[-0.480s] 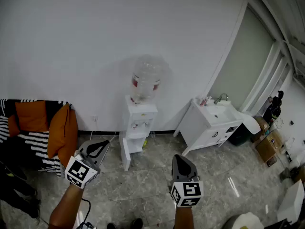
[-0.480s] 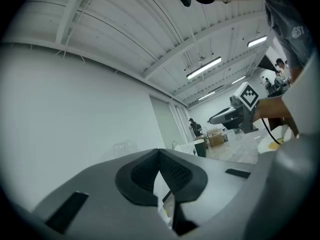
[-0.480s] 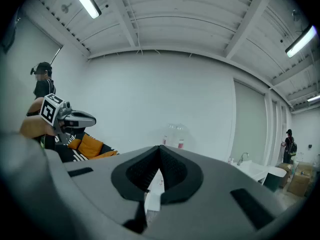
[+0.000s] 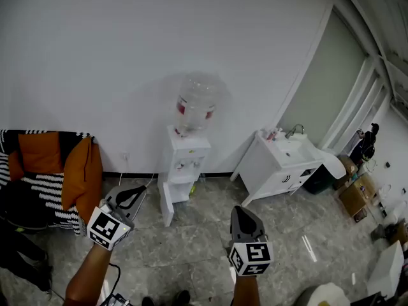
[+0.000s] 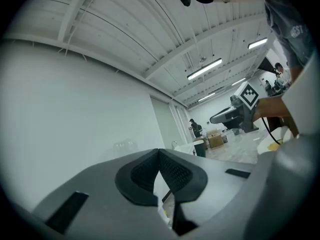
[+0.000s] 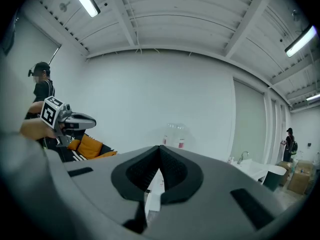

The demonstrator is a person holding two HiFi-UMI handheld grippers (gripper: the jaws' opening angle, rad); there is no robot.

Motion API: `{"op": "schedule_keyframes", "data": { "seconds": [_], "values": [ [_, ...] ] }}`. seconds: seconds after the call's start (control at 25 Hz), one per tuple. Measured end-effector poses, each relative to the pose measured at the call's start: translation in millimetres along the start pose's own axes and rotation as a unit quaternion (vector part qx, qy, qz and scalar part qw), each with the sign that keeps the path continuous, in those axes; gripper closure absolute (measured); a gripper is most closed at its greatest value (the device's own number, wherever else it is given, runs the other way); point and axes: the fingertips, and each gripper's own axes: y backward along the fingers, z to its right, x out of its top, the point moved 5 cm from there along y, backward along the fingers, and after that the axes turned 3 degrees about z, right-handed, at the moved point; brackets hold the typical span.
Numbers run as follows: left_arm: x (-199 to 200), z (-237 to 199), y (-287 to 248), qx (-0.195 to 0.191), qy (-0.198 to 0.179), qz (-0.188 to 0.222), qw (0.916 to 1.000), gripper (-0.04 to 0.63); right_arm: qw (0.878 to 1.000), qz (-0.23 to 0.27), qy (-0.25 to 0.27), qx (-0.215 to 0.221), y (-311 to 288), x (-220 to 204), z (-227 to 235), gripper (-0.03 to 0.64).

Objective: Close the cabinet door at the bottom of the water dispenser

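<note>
Dispenser (image 4: 185, 164): white, against the far wall, mid-scene; a clear bottle (image 4: 196, 110) with a red label stands on top.
Door (image 4: 167, 206): at the dispenser's base, swung open toward the near left, so its thin edge faces the head view; the open cabinet (image 4: 182, 195) shows just right of it.
Left gripper (image 4: 137, 193): near left, on a bare forearm, pointing toward the dispenser; it is near the door's left side and does not touch it. Its own view shows the 2 jaws closed tip to tip, with nothing between them.
Right gripper (image 4: 239, 214): near, right of the door and well apart from it, pointing toward the far wall. Its 2 jaws are pressed together and hold nothing.
Sofa (image 4: 38, 187): far left, black-and-white stripes, with 2 orange cushions (image 4: 81, 171) on it.
Sink unit (image 4: 280, 167): white, right of the dispenser, with a tap (image 4: 294, 131) on top.
Floor (image 4: 191, 247): grey marble tiles.
Glass door (image 4: 331, 88): frosted, in the right wall behind the sink unit.
Person (image 4: 368, 142): dark clothes, far right beyond the sink unit.
</note>
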Motion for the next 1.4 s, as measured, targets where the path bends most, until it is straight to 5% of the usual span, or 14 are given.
{"op": "schedule_keyframes", "data": {
  "seconds": [0.52, 1.4],
  "values": [
    [-27.0, -10.0, -36.4, 0.009, 0.001, -0.02, 0.9998, 0.58, 1.0, 0.015, -0.021, 0.013, -43.2, -16.9, 27.4, 0.589],
    [-55.4, -25.4, -176.1, 0.097, -0.022, -0.102, 0.9898, 0.58, 0.991, 0.009, -0.054, 0.124, -215.7, -65.2, 153.1, 0.588]
  ]
}}
